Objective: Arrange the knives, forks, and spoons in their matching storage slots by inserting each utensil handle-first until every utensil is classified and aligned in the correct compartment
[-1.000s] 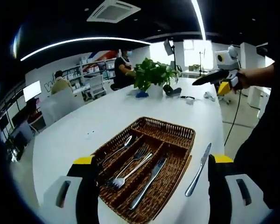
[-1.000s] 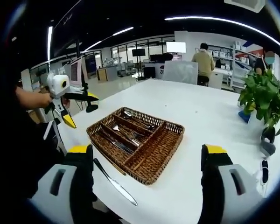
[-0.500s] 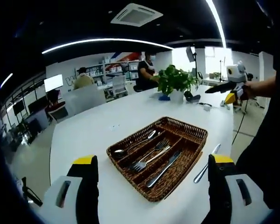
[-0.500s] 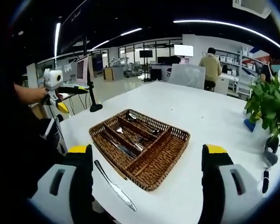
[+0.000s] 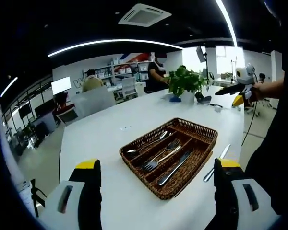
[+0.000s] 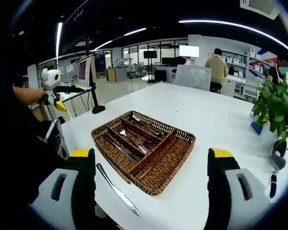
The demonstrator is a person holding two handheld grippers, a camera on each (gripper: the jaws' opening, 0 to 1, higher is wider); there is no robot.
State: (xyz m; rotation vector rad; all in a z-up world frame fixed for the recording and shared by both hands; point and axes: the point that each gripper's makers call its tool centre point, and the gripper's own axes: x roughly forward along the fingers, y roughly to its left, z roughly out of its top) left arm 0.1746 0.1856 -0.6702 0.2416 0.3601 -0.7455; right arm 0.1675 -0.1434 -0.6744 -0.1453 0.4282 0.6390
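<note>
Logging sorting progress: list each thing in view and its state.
Wicker tray: on table, partly filled.
Spoon: in tray.
Forks: in tray.
Knife in tray: slotted.
Loose knife: on table beside tray.
Left tool: open, empty.
Right tool: open, empty.

Wicker tray (image 5: 201, 131) w/ spoon (image 5: 146, 145), forks (image 5: 159, 157), knife (image 5: 174, 168) in slots — 2nd knife (image 5: 216, 164) on table beside it

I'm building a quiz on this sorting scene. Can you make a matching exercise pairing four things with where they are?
Things:
1. spoon
2. forks
3. loose knife
4. plant

Places:
A. on the table outside the tray
B. tray's middle slot
C. far end of the table
D. tray's slot farthest from the loose knife

Pairs: 1-D, 2-B, 3-A, 4-C
</note>
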